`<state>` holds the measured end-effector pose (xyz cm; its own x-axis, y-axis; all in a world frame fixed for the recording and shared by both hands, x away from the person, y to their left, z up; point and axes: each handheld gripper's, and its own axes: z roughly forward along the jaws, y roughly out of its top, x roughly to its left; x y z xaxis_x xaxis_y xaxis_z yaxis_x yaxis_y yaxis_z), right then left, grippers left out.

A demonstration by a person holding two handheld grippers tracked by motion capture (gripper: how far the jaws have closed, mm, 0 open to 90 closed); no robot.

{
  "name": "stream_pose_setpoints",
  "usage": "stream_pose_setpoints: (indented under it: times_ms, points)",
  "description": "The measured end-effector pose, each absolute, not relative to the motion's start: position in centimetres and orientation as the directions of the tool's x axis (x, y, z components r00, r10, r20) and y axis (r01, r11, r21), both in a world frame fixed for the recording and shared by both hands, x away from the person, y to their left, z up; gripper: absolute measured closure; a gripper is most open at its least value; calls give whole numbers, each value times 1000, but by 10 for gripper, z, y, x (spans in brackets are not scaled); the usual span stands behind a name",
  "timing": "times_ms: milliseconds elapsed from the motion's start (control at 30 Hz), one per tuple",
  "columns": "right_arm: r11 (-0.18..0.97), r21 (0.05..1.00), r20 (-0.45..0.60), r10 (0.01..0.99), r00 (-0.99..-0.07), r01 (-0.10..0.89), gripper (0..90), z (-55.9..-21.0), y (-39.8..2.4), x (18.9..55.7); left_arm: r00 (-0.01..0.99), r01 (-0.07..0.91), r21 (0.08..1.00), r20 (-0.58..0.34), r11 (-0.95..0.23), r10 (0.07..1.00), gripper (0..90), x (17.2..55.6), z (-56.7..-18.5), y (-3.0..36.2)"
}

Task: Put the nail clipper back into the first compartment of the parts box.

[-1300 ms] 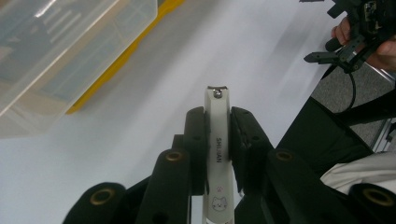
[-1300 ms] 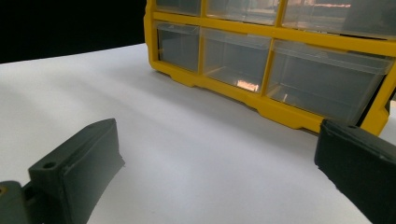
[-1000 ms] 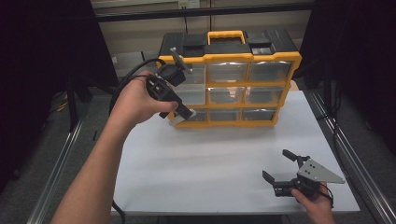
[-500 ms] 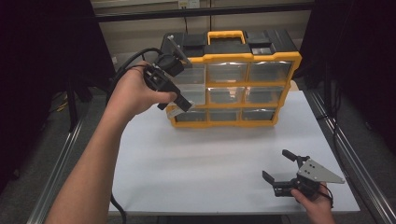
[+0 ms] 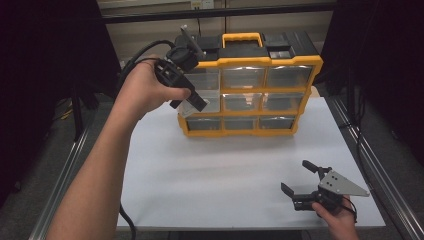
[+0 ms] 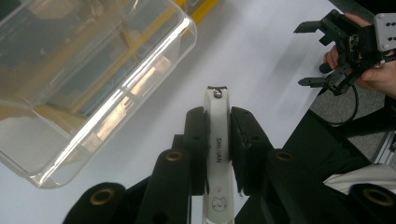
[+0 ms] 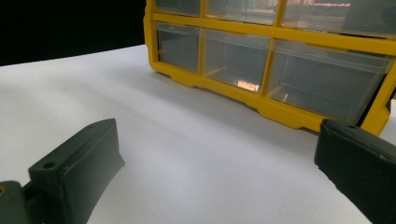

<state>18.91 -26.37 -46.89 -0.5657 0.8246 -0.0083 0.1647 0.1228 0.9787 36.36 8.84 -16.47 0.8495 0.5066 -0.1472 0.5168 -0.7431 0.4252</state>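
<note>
1. Gripping a white nail clipper between its closed jaws, the left gripper hangs in front of the yellow drawer cabinet, beside a pulled-out clear drawer.
2. Picking up looks done; the clipper is not yet in any drawer, so placing it likely remains.
3. Its long axis runs along the jaws, the cutting tip pointing outward past the fingertips, toward the white table.
4. Resting near the table's front edge, the right gripper stands wide open, empty.
</note>
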Motion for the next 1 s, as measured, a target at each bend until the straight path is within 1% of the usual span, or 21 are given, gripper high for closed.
stream_pose_setpoints:
  times_ms: [100, 133, 267, 367, 500, 533, 633, 800, 833, 900, 967, 1000]
  points:
    - [124, 979, -11, 825, -566, 161, 0, -469, -264, 190, 851, 516, 416, -147, -749, 504, 778, 366, -160, 87]
    - [122, 979, -10, 825, -564, 161, 0, -469, -264, 190, 847, 519, 434, -142, -736, 513, 777, 366, -161, 87]
    - [122, 979, -9, 823, -568, 160, 0, -469, -264, 189, 846, 522, 425, -146, -740, 513, 778, 370, -156, 86]
    - [122, 979, -9, 827, -562, 163, 0, -468, -264, 189, 843, 523, 440, -140, -730, 520, 777, 373, -155, 85]
    - [121, 979, -8, 828, -561, 165, 0, -468, -264, 189, 845, 520, 437, -135, -734, 518, 778, 377, -150, 84]
    - [121, 979, -8, 828, -561, 164, 0, -468, -264, 189, 841, 523, 450, -136, -723, 524, 778, 377, -151, 83]
    - [121, 979, -9, 828, -560, 164, 0, -468, -264, 189, 843, 523, 438, -136, -732, 521, 778, 381, -149, 83]
    - [116, 981, -8, 826, -563, 157, 0, -468, -265, 190, 844, 519, 439, -129, -734, 520, 778, 384, -148, 81]
    - [115, 981, -6, 826, -564, 158, 0, -468, -265, 190, 841, 521, 450, -125, -726, 526, 778, 385, -148, 81]
    - [118, 980, -7, 828, -561, 161, 0, -468, -265, 189, 844, 519, 437, -125, -735, 521, 777, 387, -147, 81]
    - [119, 979, -7, 827, -562, 164, 0, -468, -265, 189, 840, 523, 450, -124, -724, 529, 777, 388, -148, 81]
    - [120, 979, -7, 827, -562, 163, 0, -468, -264, 189, 842, 520, 441, -123, -732, 525, 777, 390, -147, 81]
